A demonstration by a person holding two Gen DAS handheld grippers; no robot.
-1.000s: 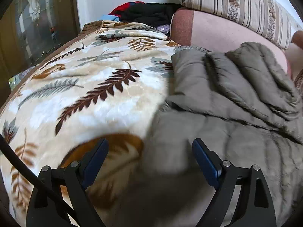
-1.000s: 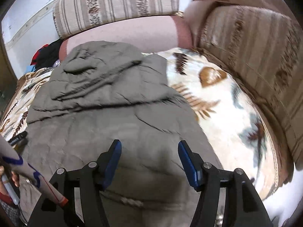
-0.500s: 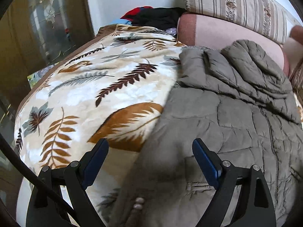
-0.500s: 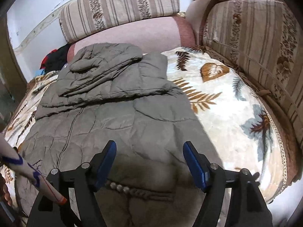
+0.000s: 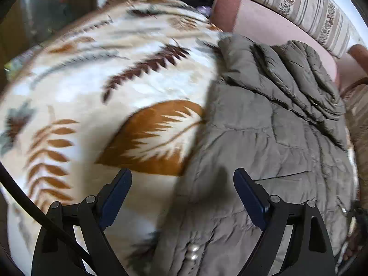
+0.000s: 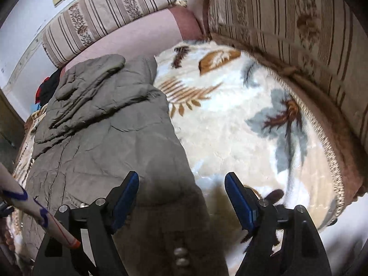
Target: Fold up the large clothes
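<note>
Grey quilted jacket (image 5: 271, 138) lies flat on the leaf-print blanket (image 5: 110, 96) over the sofa (image 6: 287, 23), left claw (image 5: 181, 193) spread over its left edge, right claw (image 6: 181, 194) spread over its right edge, neither pinching anything.
</note>
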